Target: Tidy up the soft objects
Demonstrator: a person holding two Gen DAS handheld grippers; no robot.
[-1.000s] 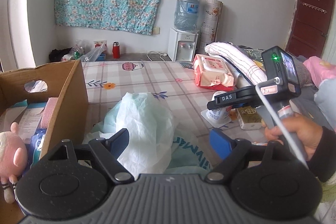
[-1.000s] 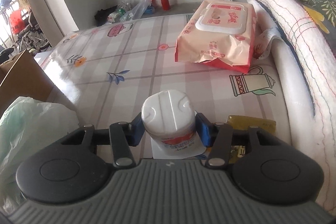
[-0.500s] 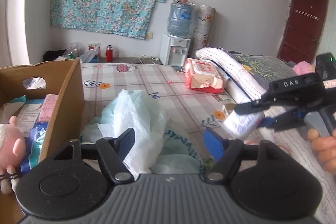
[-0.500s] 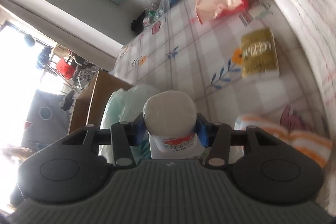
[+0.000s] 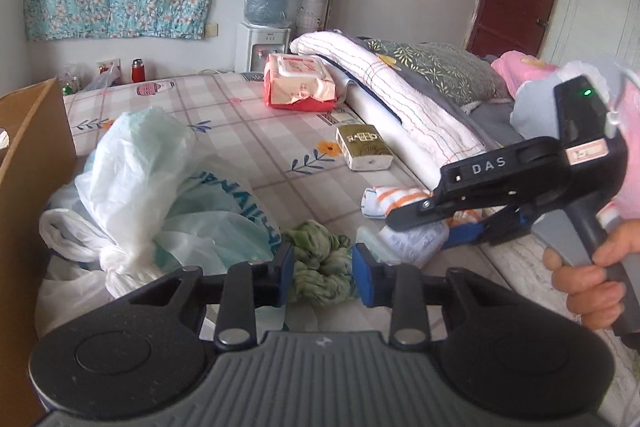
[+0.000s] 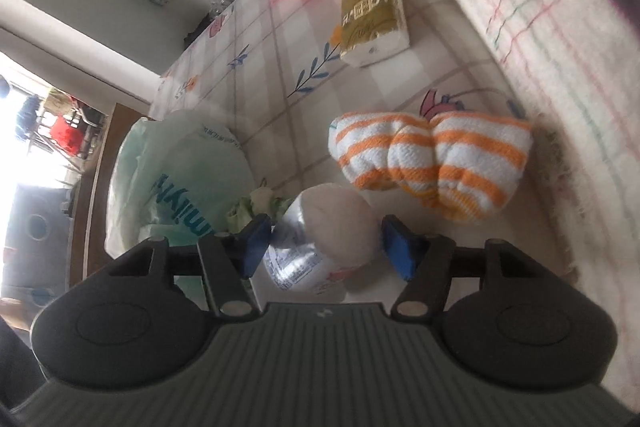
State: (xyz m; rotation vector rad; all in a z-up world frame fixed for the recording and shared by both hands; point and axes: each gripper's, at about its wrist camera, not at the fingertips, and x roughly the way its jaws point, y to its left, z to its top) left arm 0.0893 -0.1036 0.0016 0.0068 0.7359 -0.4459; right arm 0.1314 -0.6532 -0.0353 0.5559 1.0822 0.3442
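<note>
Several soft things lie loose on the mattress (image 5: 248, 131), so by the look of it the sorting has a good way to go. The box (image 5: 28, 163) stands at the left edge of the left view; its inside is out of sight, so how much is already packed cannot be told.

Left gripper (image 5: 322, 273): its jaws are closing around the green cloth (image 5: 320, 255), a knotted bundle that sits between the blue pads; there appears to be a sliver of gap on either side, so the grip is not yet made. The cloth lies beside the bag pile (image 5: 152, 187), near the box.

Right gripper (image 6: 326, 243): its jaws are opening, and the white pack (image 6: 320, 243) lies tilted between them. The right pad stands clear of it; the left one is at its edge. This looks like a release, with the pack set down just beside the striped towel (image 6: 432, 163) and close to the green cloth.

Left to handle, as far as can be seen: the striped towel, the gold pack (image 5: 362, 147), the wipes (image 5: 300, 81) further back, the bag pile, and the folded quilt (image 5: 384, 95) along the right side.
</note>
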